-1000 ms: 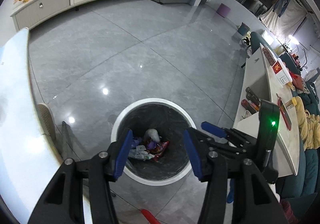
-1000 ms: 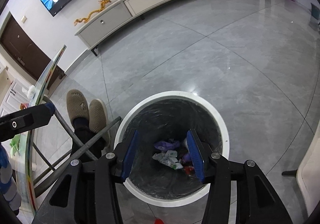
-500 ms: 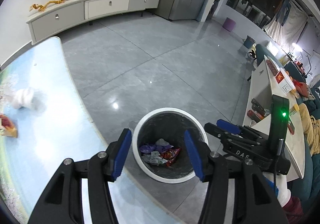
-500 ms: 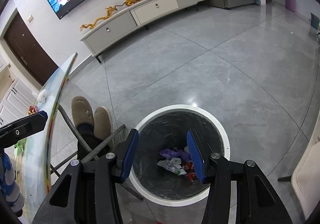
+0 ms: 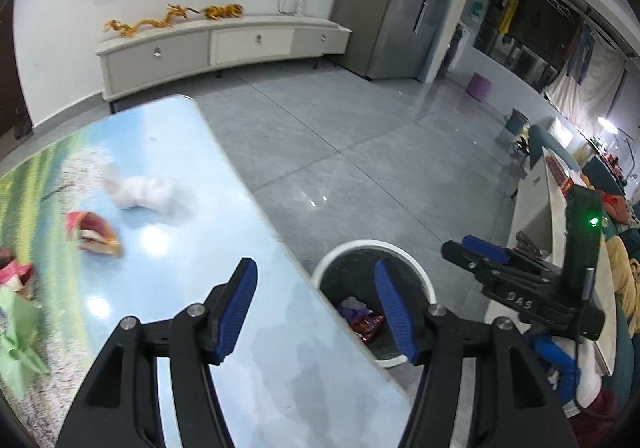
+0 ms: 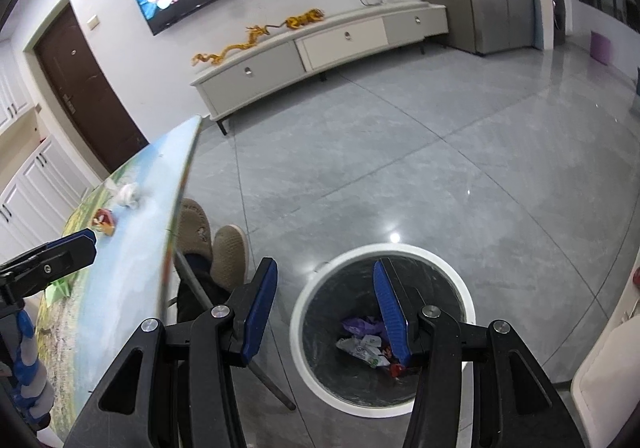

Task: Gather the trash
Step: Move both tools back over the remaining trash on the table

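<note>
My left gripper (image 5: 316,308), jaws just widened and empty, faces the table (image 5: 208,288) to fetch the white wad (image 5: 142,192) for the bin (image 5: 416,268).

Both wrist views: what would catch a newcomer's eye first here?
The white-rimmed bin on the grey floor, with wrappers at its bottom, seen between the open right gripper. On the blue table lie a white tissue wad and a red wrapper, ahead of the empty left gripper.
</note>
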The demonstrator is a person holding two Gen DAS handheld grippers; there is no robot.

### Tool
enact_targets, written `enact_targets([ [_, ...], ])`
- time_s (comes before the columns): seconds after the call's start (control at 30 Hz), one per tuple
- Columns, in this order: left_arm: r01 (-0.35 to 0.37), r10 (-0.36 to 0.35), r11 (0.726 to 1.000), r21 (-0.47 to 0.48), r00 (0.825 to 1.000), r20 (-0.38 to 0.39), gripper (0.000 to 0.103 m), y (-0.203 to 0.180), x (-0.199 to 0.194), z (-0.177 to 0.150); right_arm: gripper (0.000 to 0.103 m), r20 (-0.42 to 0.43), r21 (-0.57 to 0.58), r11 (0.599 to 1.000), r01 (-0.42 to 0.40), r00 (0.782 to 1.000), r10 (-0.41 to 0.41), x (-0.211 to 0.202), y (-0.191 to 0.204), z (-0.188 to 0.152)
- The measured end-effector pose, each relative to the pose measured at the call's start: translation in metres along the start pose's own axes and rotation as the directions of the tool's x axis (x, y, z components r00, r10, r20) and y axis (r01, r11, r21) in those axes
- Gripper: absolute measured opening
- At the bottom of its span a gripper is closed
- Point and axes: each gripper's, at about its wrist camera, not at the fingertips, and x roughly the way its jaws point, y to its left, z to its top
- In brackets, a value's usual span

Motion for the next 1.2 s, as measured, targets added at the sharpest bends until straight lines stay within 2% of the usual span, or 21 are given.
enact_targets([
  [0.2,-0.073,0.076,0.997,-0.039,0.994,0.077,0.060,0.029,-0.029,-0.010,0.050,0.021,-0.060,0.998,-0.019,1.000,0.020,-0.012,0.031,0.008],
  [0.4,-0.137,0.147,0.988,-0.078,0.979,0.141,0.059,0.064,-0.061,-0.021,0.050,0.035,-0.131,0.990,-0.044,0.998,0.049,-0.020,0.069,0.014],
  [0.6,-0.190,0.206,0.975,-0.117,0.968,0.142,0.060,0.093,-0.082,-0.028,0.050,0.043,-0.196,0.978,-0.071,0.996,0.081,-0.027,0.105,0.021],
  [1.2,-0.314,0.377,0.900,-0.302,0.909,0.179,0.060,0.206,-0.143,-0.081,0.050,0.012,-0.373,0.916,-0.148,0.986,0.164,-0.025,0.207,0.021],
])
